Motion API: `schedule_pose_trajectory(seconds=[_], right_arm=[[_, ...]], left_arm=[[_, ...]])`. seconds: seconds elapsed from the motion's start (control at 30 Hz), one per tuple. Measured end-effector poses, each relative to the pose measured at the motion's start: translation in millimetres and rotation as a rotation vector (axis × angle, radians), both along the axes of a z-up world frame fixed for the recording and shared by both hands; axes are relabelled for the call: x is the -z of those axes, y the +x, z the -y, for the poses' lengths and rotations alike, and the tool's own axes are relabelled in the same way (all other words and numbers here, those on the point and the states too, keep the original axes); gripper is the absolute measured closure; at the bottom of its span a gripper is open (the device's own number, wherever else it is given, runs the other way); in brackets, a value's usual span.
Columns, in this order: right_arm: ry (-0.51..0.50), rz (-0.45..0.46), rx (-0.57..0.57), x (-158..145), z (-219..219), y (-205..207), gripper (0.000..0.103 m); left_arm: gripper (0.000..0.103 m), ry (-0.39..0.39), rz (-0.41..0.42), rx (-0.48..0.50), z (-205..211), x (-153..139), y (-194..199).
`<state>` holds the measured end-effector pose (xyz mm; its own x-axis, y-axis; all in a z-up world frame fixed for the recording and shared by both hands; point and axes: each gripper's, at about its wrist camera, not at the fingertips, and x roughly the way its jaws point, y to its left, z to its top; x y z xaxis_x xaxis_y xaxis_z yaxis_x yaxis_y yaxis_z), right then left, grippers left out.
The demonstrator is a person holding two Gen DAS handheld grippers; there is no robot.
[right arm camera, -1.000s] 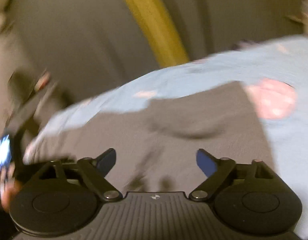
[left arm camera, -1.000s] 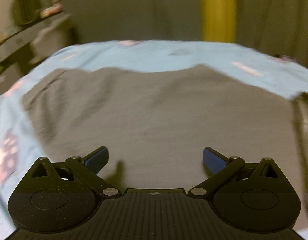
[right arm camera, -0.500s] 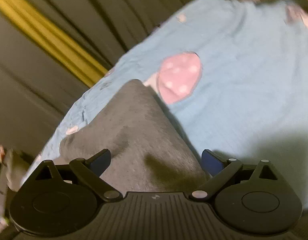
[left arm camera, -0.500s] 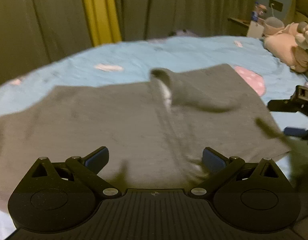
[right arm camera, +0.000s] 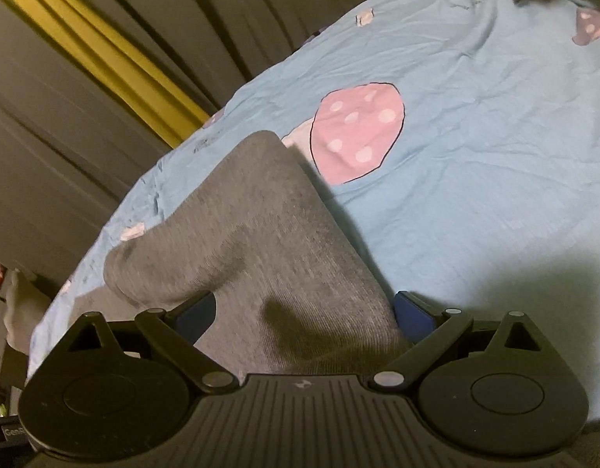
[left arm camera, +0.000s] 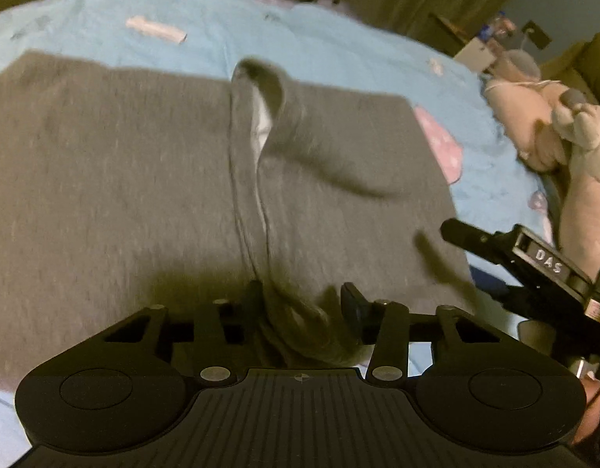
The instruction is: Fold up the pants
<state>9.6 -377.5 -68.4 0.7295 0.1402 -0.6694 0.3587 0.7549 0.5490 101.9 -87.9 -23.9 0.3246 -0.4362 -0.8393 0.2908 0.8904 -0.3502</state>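
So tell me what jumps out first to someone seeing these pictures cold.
The grey pants spread across the light blue bedsheet dominate both views. The left gripper has just been closing on a raised fold at their near edge, while the right gripper stands wide open over the cloth. A pink spotted mushroom print lies beside the pants.

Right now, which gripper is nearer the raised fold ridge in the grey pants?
Left. The left gripper has just been closing around the ridge's near end; the right gripper sits open at the pants' side edge.
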Motion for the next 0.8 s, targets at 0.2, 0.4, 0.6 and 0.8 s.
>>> schedule_pose_trajectory(seconds=[0.2,0.4,0.6,0.8], right_arm=[[-0.006,-0.004,0.003,1.8,-1.3,1.3,0.005],[-0.048,-0.003,0.005,-1.5,-4.3,0.0,0.005],[-0.061,-0.043,-0.021,2.5,-8.2,5.0,0.005],[-0.056,-0.05,0.003,4.4,-5.8,4.4,0.004]], left_arm=[[0.09,0.058,0.019,-0.001,0.2,3.1,-2.8],[0.093,0.104,0.066,0.004,-3.9,-1.8,-20.7],[0.07,0.06,0.018,-0.05,-15.6,4.7,-11.9],[0.034,0.079,0.102,-0.053,-11.8,-8.0,5.4]])
